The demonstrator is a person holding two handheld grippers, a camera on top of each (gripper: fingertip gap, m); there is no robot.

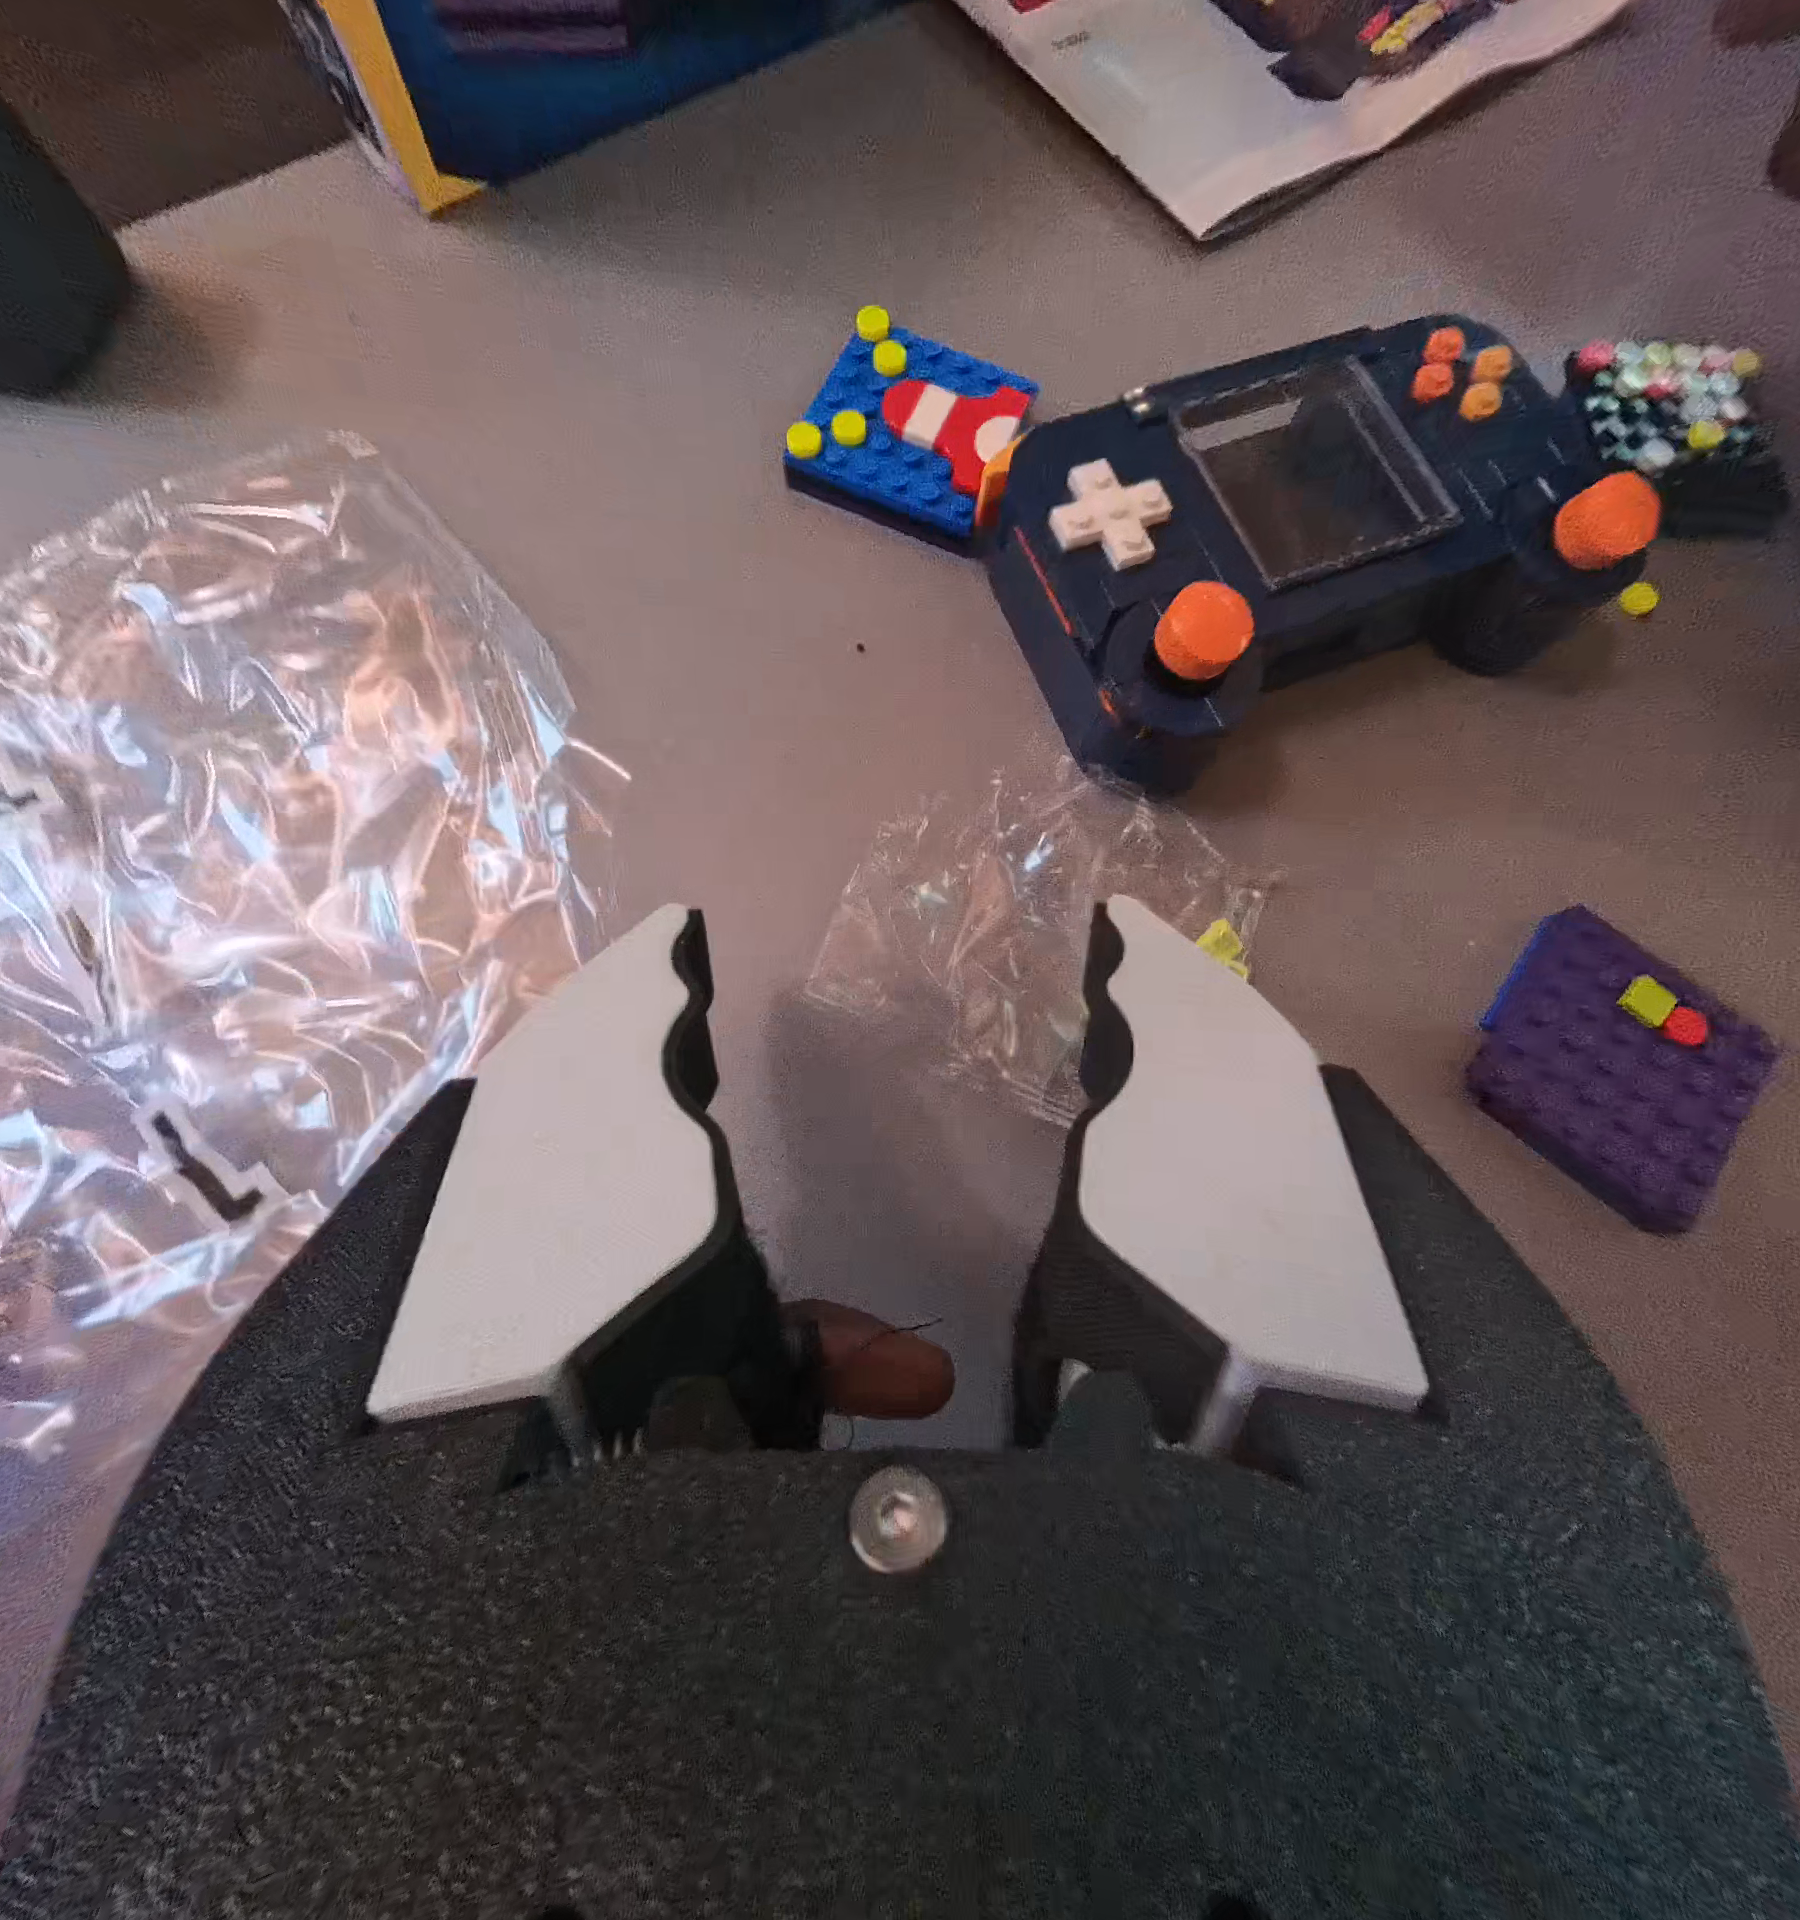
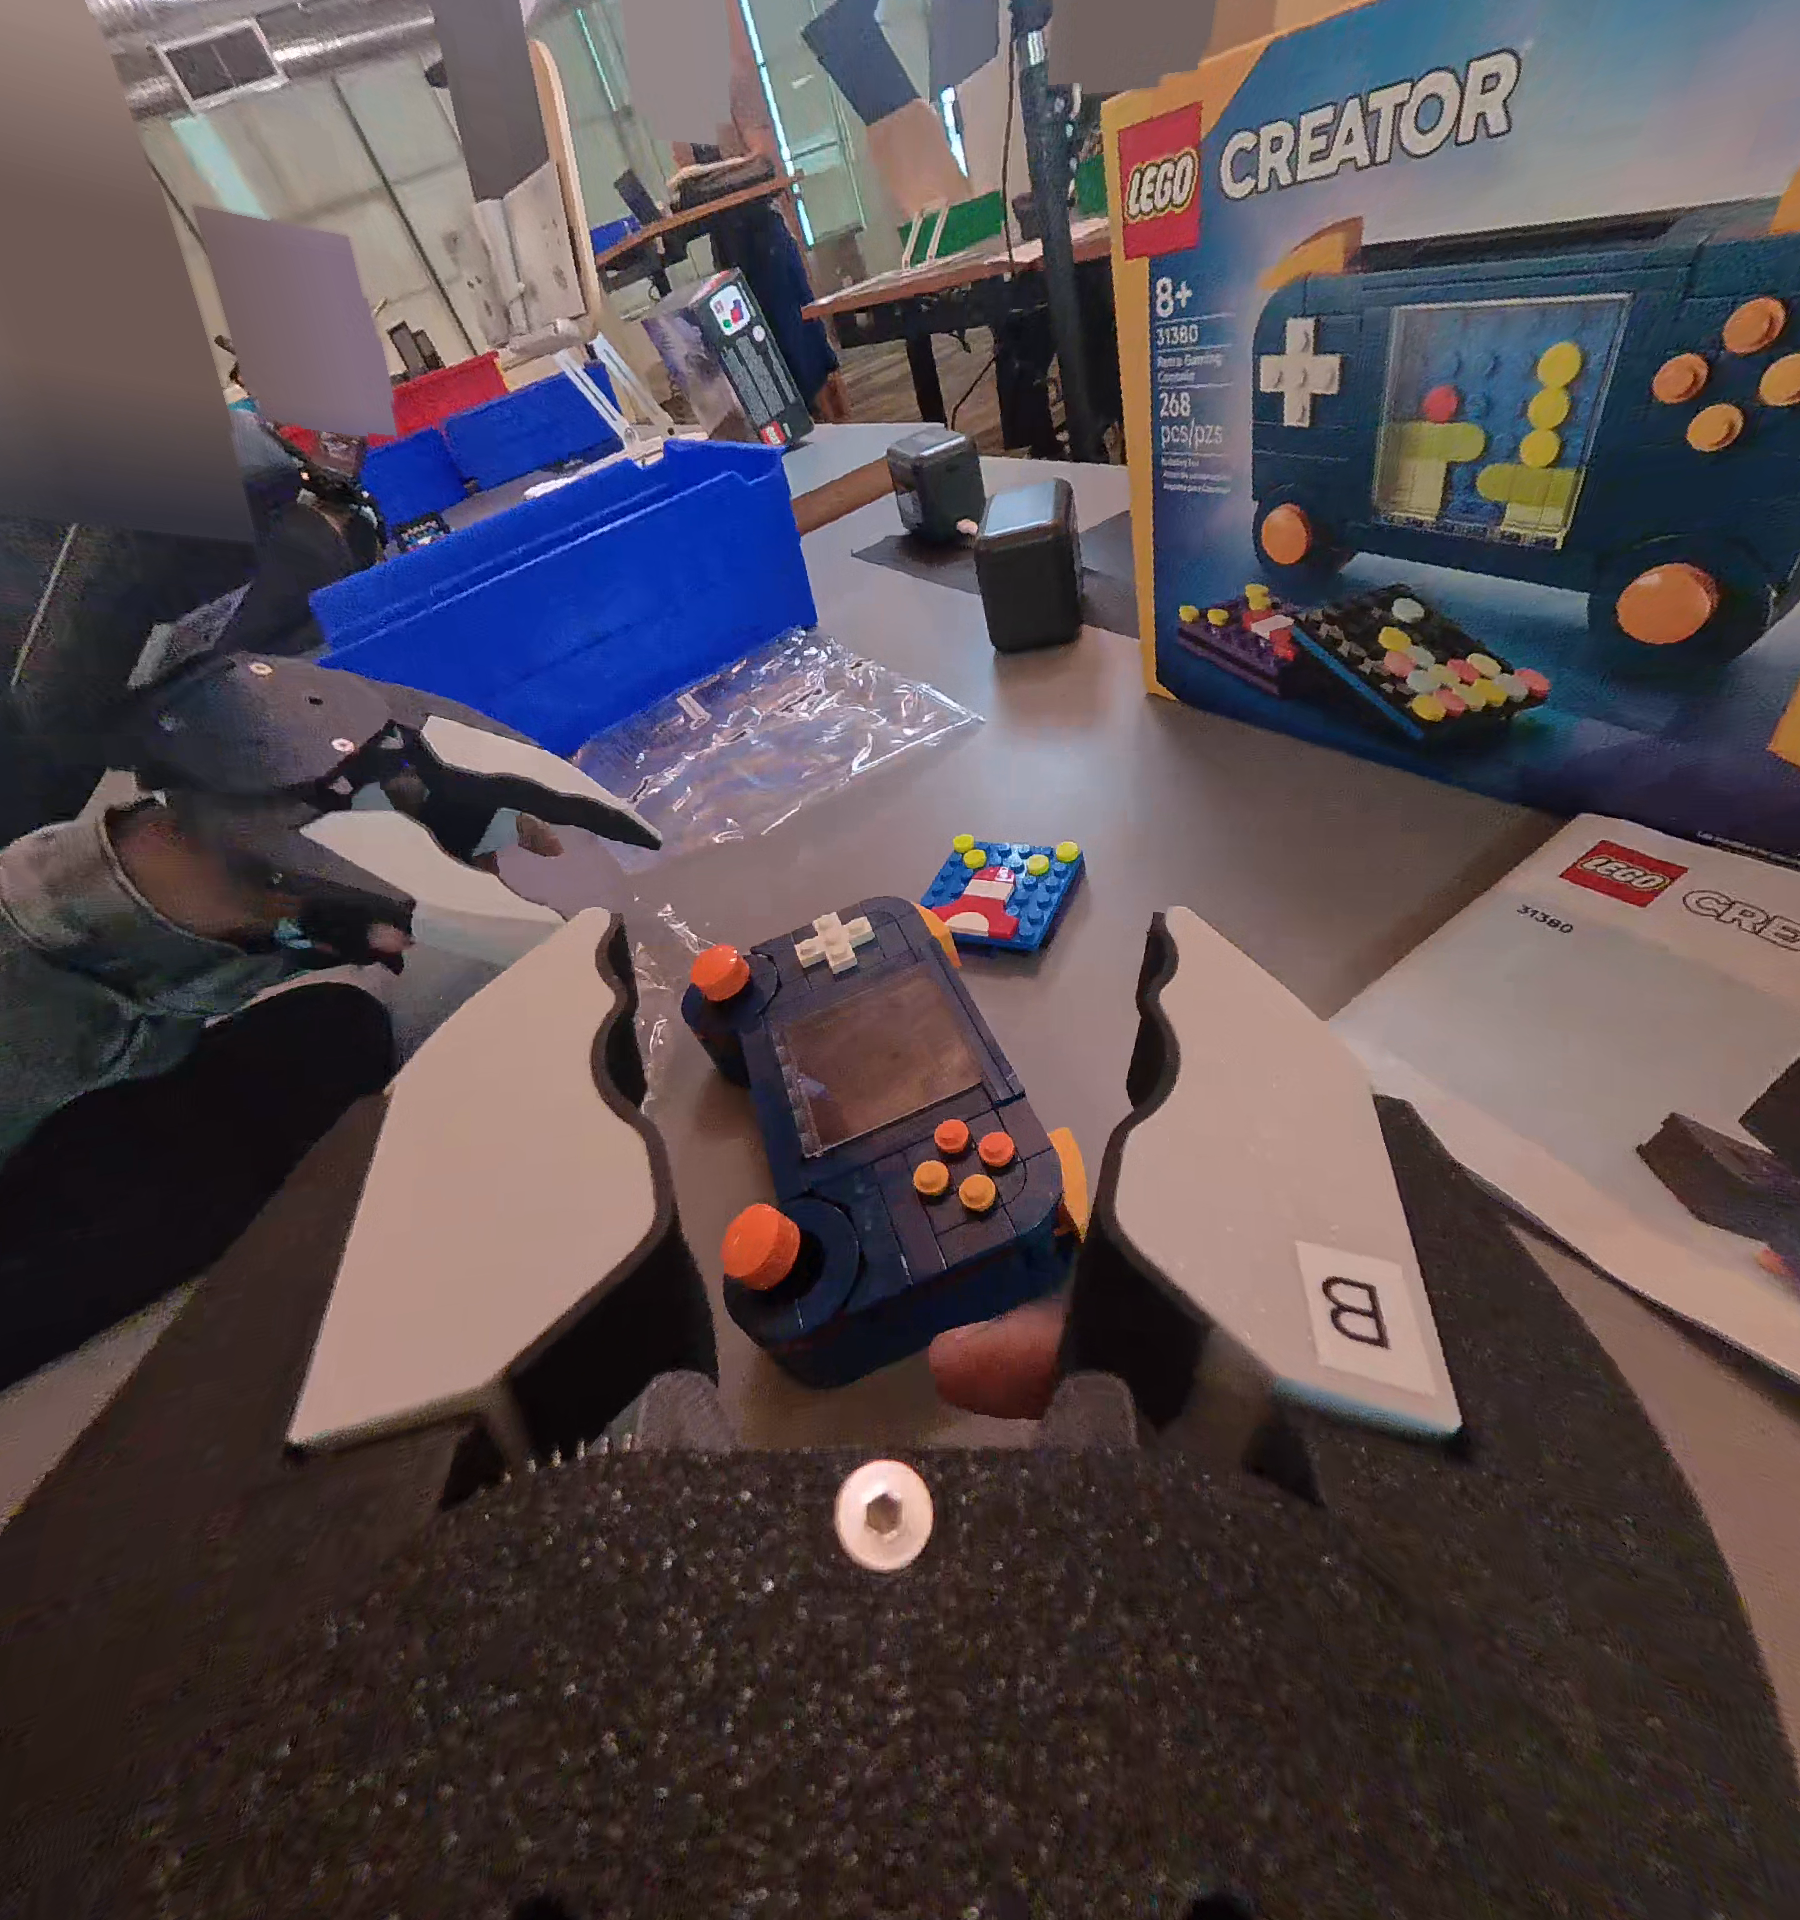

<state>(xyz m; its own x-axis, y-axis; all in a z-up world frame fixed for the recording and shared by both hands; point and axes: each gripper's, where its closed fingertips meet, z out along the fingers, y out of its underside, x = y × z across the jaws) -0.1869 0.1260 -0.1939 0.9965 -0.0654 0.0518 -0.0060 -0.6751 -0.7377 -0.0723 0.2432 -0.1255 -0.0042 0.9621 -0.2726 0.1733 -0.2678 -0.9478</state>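
The brick-built console (image 2: 875, 1132) stands assembled between the spread, empty fingers of the right gripper (image 2: 880, 940). The left gripper (image 1: 896, 914) hovers spread too, holding nothing — small clear bag (image 1: 1021, 935) just ahead, purple plate (image 1: 1618, 1070) at three o'clock.

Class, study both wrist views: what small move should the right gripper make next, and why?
Probably ease the right gripper forward and close: it is open, and the dark blue brick console lies flat between its fingers, untouched. The left gripper hangs open above a small clear bag.

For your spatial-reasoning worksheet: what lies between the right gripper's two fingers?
In the right wrist view, the dark blue brick-built game console lies on the table between the open right gripper's fingers, neither visibly touching it.
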